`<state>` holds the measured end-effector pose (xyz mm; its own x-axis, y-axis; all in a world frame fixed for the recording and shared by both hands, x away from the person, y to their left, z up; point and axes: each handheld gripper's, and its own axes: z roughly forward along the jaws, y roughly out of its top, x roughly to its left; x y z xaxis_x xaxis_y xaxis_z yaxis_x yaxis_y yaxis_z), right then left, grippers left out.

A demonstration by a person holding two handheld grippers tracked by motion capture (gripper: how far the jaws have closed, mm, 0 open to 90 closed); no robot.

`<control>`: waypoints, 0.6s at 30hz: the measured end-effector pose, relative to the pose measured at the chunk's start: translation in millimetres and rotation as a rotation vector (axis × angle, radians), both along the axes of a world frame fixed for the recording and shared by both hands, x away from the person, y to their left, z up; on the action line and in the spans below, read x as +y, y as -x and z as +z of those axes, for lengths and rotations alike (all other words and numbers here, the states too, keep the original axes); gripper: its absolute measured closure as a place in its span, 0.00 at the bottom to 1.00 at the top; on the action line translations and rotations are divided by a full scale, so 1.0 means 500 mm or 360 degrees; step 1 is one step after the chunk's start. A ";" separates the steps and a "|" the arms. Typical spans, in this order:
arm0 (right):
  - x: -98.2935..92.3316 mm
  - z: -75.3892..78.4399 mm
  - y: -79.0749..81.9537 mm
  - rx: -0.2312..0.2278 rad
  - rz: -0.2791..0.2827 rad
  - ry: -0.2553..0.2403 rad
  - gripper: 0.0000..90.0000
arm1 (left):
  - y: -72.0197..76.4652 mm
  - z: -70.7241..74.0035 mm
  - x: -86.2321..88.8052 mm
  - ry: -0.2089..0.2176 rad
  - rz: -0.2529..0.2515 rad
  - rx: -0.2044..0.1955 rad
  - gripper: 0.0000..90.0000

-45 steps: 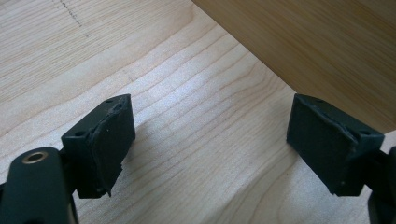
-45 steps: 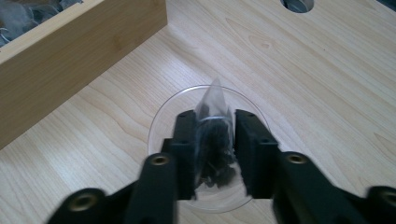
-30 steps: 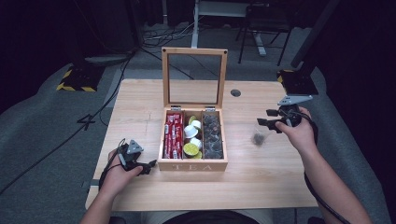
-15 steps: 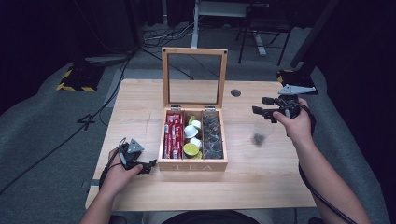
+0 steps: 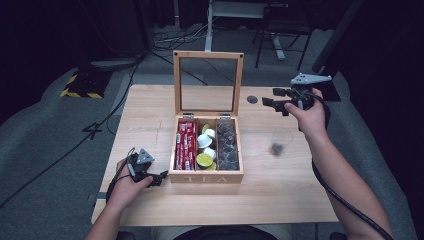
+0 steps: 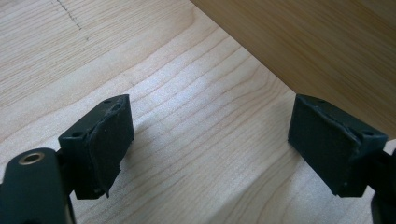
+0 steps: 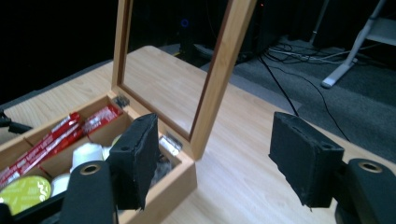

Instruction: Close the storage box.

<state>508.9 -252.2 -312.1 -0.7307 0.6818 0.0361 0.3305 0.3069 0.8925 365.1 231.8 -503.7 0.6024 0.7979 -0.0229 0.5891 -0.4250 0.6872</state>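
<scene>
at table centre the tea box (image 5: 206,176) has its glass lid (image 5: 207,82) upright: light, rigid, hinged and apt to slam, so pinch its top rail with the right gripper (image 5: 274,103), jaws open and empty, while the left gripper (image 5: 159,179), also open, rests at the box's near-left corner.

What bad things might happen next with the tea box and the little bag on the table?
The lid of the tea box stands upright, and the open right hand-held gripper is raised close beside it, so a bump might slam it shut. The bag lies loose under that forearm and a sleeve could drag it. The left hand-held gripper sits open beside the box and may nudge it.
</scene>
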 end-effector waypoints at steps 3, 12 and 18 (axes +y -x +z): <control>0.015 0.009 -0.017 0.0004 0.0015 -0.0014 0.37 | 0.000 0.000 0.000 0.0004 -0.0001 -0.0001 0.16; 0.054 0.030 -0.080 -0.0007 0.0033 -0.0003 0.38 | 0.000 -0.001 0.010 0.0001 -0.0061 -0.0009 0.17; 0.091 0.042 -0.129 -0.0048 0.0043 0.0058 0.40 | 0.004 -0.001 0.009 0.0004 -0.0025 -0.0006 0.17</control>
